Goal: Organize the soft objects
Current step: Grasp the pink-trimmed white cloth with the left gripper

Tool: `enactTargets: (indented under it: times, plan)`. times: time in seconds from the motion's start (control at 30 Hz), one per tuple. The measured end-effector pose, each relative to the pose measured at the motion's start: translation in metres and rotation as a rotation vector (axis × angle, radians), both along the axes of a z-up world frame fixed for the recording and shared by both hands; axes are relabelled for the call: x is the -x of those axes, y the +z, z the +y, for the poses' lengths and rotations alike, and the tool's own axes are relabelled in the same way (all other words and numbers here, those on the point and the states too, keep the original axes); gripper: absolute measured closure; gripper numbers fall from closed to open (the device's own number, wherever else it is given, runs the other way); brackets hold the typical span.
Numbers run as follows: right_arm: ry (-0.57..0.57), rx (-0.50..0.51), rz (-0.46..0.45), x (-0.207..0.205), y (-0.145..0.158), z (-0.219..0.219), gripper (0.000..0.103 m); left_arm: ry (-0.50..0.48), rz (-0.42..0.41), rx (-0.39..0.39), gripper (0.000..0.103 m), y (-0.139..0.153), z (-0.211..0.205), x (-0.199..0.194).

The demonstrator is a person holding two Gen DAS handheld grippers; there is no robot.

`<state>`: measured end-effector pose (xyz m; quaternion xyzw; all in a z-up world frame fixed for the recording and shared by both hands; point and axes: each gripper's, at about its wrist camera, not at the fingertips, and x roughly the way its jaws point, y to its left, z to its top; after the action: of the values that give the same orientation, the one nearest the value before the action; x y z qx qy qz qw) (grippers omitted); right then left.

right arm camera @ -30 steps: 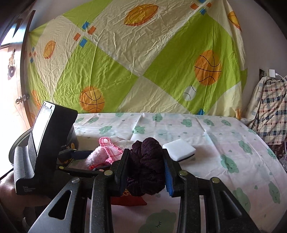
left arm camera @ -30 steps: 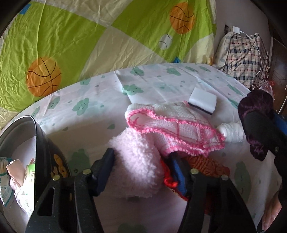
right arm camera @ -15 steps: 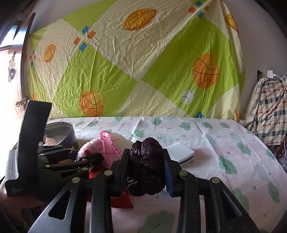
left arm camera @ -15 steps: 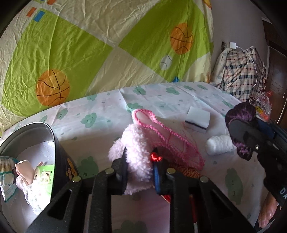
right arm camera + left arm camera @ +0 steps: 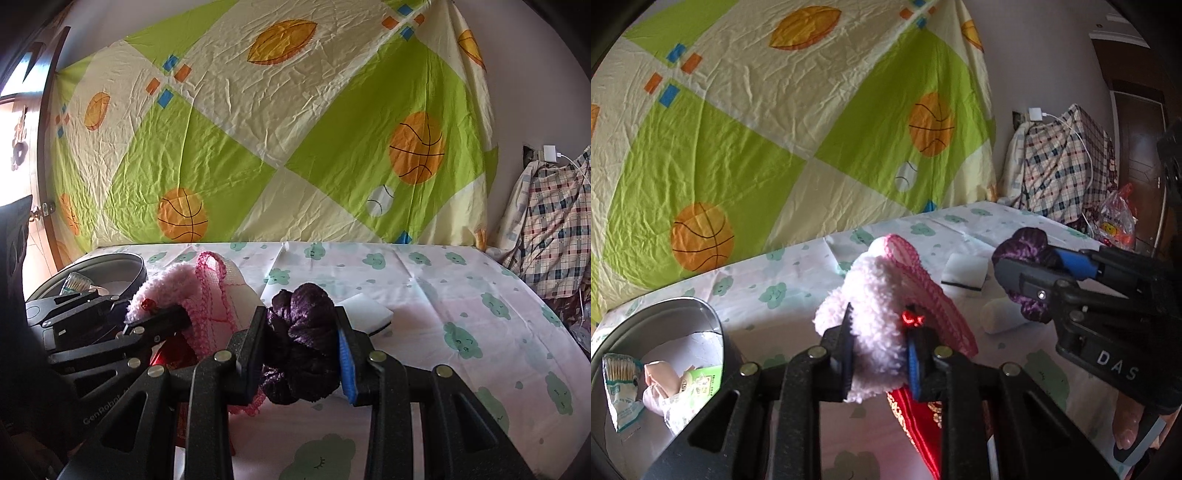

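My left gripper point(image 5: 879, 343) is shut on a fluffy pink sock point(image 5: 875, 291) with a pink crocheted cuff and holds it above the bed. The sock also shows in the right wrist view point(image 5: 173, 288), held by the left gripper point(image 5: 159, 317). My right gripper point(image 5: 301, 343) is shut on a dark purple scrunchie point(image 5: 306, 332) and holds it above the sheet; it also shows in the left wrist view point(image 5: 1027, 280) at the right. A red embroidered cloth point(image 5: 916, 417) lies below the sock. A round grey bin point(image 5: 701, 314) stands at the left.
A white sponge point(image 5: 964, 273) and a white rolled cloth point(image 5: 1001, 317) lie on the cloud-print sheet point(image 5: 461, 314). The bin point(image 5: 110, 266) holds packets and swabs. A basketball-print sheet hangs behind. A plaid bundle point(image 5: 1060, 166) sits at the right.
My left gripper closed on the pink sock and lifted it off the bed, tilting the view upward. My right gripper keeps holding the scrunchie, almost still.
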<state>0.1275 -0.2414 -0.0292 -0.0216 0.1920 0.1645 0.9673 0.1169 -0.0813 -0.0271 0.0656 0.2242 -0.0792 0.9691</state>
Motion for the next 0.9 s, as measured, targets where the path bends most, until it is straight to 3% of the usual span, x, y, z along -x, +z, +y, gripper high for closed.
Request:
enactTargets:
  times: [0.13, 0.23, 0.3, 0.4, 0.43, 0.57, 0.73, 0.9]
  plan:
    - [-0.028, -0.015, 0.023, -0.004, -0.001, -0.005, 0.067, -0.129, 0.097, -0.056, 0.082, -0.008, -0.020, -0.012]
    - [-0.031, -0.015, 0.023, -0.004, -0.001, -0.005, 0.066, -0.145, 0.172, -0.068, 0.082, -0.014, -0.028, -0.025]
    - [-0.031, -0.016, 0.019, -0.004, -0.001, -0.007, 0.067, -0.138, 0.212, -0.047, 0.065, -0.017, -0.027, -0.031]
    - [-0.031, -0.018, 0.020, -0.004, -0.001, -0.007, 0.067, -0.102, 0.185, -0.039, 0.030, -0.015, -0.024, -0.026]
    - [-0.031, -0.021, 0.018, -0.004, -0.001, -0.008, 0.067, -0.095, 0.161, -0.041, 0.027, -0.014, -0.023, -0.022]
    - [-0.032, -0.024, 0.013, -0.003, -0.001, -0.008, 0.067, -0.094, 0.095, -0.059, 0.025, -0.009, -0.023, -0.012]
    - [-0.033, -0.028, 0.010, -0.002, 0.000, -0.009, 0.067, -0.062, 0.122, -0.082, 0.022, -0.011, -0.024, -0.023]
    - [-0.034, -0.036, 0.005, -0.002, 0.001, -0.011, 0.067, -0.003, 0.111, -0.097, 0.010, -0.008, -0.023, -0.033]
